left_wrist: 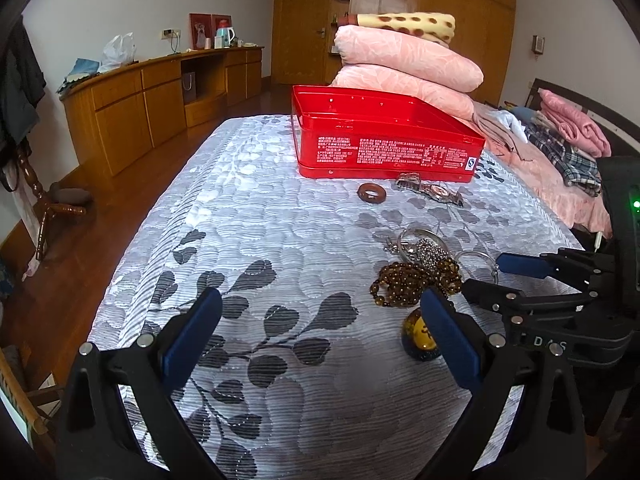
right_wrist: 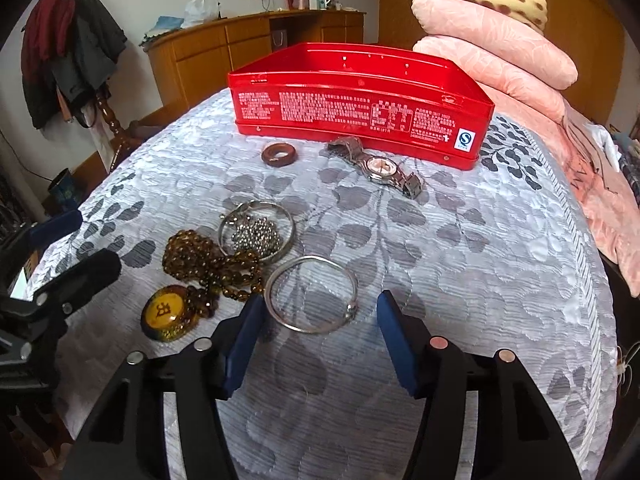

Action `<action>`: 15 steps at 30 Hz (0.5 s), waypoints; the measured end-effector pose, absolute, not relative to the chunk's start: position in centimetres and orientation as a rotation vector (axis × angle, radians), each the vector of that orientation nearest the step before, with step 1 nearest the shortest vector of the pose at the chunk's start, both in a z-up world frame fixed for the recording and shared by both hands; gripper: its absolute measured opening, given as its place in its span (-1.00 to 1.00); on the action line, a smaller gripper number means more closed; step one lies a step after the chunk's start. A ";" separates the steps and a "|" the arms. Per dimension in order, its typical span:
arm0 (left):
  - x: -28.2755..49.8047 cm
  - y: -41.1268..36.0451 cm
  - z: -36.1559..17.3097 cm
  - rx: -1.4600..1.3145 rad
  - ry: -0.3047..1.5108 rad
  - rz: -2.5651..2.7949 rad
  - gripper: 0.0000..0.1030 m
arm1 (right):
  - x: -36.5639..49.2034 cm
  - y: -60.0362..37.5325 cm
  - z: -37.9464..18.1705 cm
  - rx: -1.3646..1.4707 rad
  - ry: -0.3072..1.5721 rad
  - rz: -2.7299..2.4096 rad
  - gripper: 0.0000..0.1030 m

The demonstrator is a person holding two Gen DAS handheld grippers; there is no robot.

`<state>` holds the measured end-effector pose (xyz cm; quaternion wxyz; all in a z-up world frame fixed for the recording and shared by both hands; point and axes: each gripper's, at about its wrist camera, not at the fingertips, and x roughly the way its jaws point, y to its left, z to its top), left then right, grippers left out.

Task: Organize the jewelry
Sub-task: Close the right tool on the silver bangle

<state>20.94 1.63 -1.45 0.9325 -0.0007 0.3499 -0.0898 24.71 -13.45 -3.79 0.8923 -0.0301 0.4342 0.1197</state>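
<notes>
My right gripper (right_wrist: 320,316) has its jaws wide apart, and the thin silver bangle (right_wrist: 312,294) lies on the bed (right_wrist: 460,260) right between the blue pads, so I think that is the piece to pick up first. To do it well, I would go down low so one pad sits inside the ring and one outside, then pinch the wire gently (it is thin and may slip or flip up). The left pad is very near the brown beads (right_wrist: 208,260), so I should keep clear of them or they may come along too. Then I would lift it over the near wall of the red tin (right_wrist: 360,108), which sits open toward the far edge of the bed.

My left gripper (left_wrist: 320,328) also has its jaws apart and holds nothing; it hangs over bare bedspread near the near edge.

The right view shows the bangle whole, the yellow pendant (right_wrist: 166,316), the second bangle around the silver beads (right_wrist: 256,234), the watch (right_wrist: 380,166) and the brown ring (right_wrist: 280,154) just in front of the tin. In the left view the thin bangle is mostly hidden behind my right gripper, but that view shows the tin holds nothing I can see.
</notes>
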 end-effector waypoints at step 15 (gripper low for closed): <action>20.6 -1.8 -1.6 0.036 0.741 -0.284 0.87 | 23.5 -18.1 -3.4 -0.011 0.906 0.157 -0.08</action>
